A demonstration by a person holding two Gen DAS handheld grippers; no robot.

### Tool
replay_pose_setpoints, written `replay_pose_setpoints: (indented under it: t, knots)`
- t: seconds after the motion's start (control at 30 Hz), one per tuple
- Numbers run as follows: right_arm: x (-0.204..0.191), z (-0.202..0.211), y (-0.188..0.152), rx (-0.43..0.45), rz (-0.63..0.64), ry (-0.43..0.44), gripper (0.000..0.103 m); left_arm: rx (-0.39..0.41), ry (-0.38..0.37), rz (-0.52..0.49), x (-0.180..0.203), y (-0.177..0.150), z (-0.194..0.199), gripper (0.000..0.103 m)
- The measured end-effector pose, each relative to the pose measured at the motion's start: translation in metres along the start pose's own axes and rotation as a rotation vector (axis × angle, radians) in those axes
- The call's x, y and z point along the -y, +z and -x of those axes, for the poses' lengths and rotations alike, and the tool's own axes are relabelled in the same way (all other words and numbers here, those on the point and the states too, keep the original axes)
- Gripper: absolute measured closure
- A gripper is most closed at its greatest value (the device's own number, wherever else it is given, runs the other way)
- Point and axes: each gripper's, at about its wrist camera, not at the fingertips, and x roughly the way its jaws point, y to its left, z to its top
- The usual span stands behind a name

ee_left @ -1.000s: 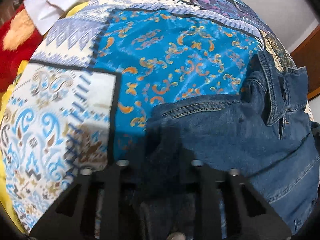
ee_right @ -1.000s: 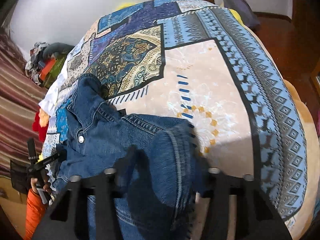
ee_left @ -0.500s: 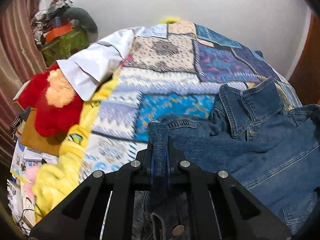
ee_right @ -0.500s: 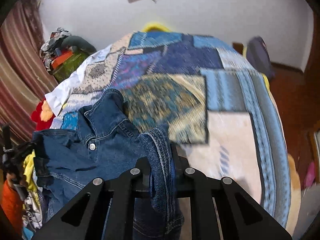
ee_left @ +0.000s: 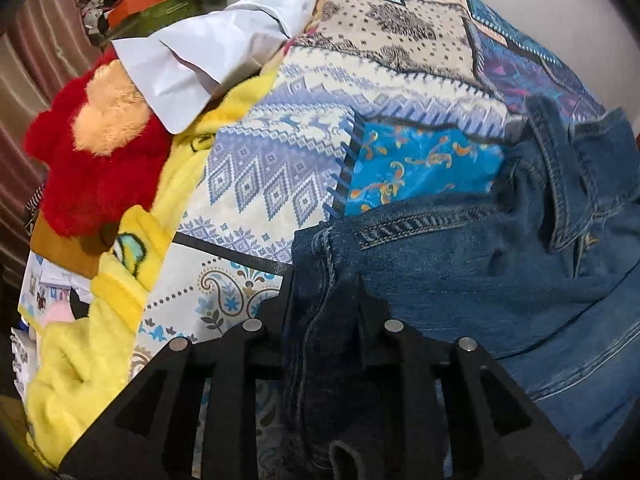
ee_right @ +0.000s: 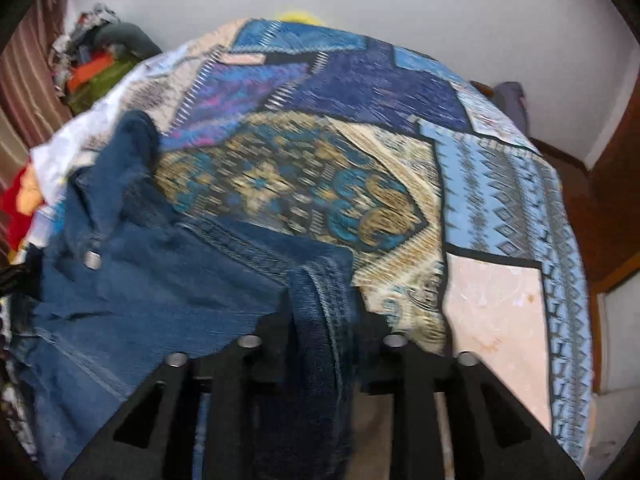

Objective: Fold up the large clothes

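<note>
A blue denim jacket [ee_left: 500, 264] lies on a patchwork bedspread [ee_left: 280, 168], collar up at the right of the left wrist view. My left gripper [ee_left: 324, 292] is shut on a bunched fold of the jacket's left shoulder edge. In the right wrist view the jacket [ee_right: 160, 280] fills the lower left, with a metal button showing. My right gripper [ee_right: 320, 300] is shut on a thick seamed fold of its right edge. Both folds run down between the fingers and hide the fingertips.
A red and tan plush toy [ee_left: 96, 152], a yellow fleece blanket [ee_left: 120, 320] and a white cloth [ee_left: 192, 60] lie along the bed's left side. A pile of clothes [ee_right: 96, 60] sits at the far left corner. A wooden door [ee_right: 616, 184] stands to the right.
Both grippers, each holding denim throughout, tilted up from the bed and have come back down; the jacket is drawn out wider across the bedspread between them.
</note>
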Motion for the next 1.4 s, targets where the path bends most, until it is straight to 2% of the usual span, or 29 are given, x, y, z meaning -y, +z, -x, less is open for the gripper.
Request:
replay_pose_setpoints:
  t: [0.03,0.07,0.1,0.13,0.17,0.23,0.3,0.33,0.43,0.53,0.67,0.77,0.9,1.07,1.3,1.4]
  knots:
    - [0.001,0.001,-0.002,0.008,0.016,-0.012,0.065,0.008,0.004,-0.011,0.001,-0.001,0.0,0.076]
    - [0.001,0.001,-0.003,0.014,0.033,-0.053,0.052,0.014,0.009,-0.025,0.003,-0.003,0.001,0.076]
    - [0.001,0.001,-0.005,0.015,0.044,-0.112,0.027,0.014,0.014,-0.034,0.004,-0.004,0.001,0.075]
    - [0.002,0.002,-0.007,0.017,0.052,-0.156,0.017,0.011,0.022,-0.049,0.006,-0.005,0.002,0.074]
    - [0.004,0.004,-0.009,0.023,0.06,-0.165,0.012,0.007,0.027,-0.058,0.007,-0.006,0.004,0.072]
    - [0.009,0.011,-0.013,0.0,0.048,-0.128,0.012,-0.01,0.034,-0.075,0.007,-0.008,0.009,0.065]
    - [0.014,0.026,-0.016,-0.014,0.007,-0.084,0.012,-0.023,0.047,-0.085,0.006,-0.011,0.019,0.045]
    - [0.015,0.034,-0.018,-0.014,-0.005,-0.065,0.012,-0.027,0.056,-0.091,0.006,-0.013,0.027,0.041]
    - [0.016,0.07,-0.024,0.009,-0.03,-0.003,0.012,-0.006,0.058,-0.093,0.002,-0.021,0.053,0.039]
    - [0.011,0.113,-0.031,0.049,-0.039,0.053,0.012,0.03,0.022,-0.068,-0.004,-0.029,0.091,0.037]
    - [0.002,0.168,-0.045,0.088,-0.058,0.122,0.009,0.102,-0.013,-0.057,-0.012,-0.045,0.149,0.023]
    - [0.002,0.204,-0.063,0.127,-0.12,0.17,0.004,0.14,-0.049,-0.049,-0.02,-0.062,0.187,0.01]
    - [-0.001,0.236,-0.093,0.139,-0.141,0.234,0.003,0.155,-0.099,-0.015,-0.035,-0.091,0.221,0.009]
    - [-0.011,0.25,-0.138,0.107,-0.111,0.232,0.003,0.142,-0.108,0.011,-0.054,-0.137,0.237,0.009]
    - [-0.02,0.243,-0.208,0.022,-0.112,0.224,0.003,-0.006,-0.153,0.069,-0.072,-0.207,0.207,0.009]
    - [-0.02,0.239,-0.235,-0.009,-0.162,0.253,0.003,-0.091,-0.213,0.119,-0.076,-0.237,0.183,0.009]
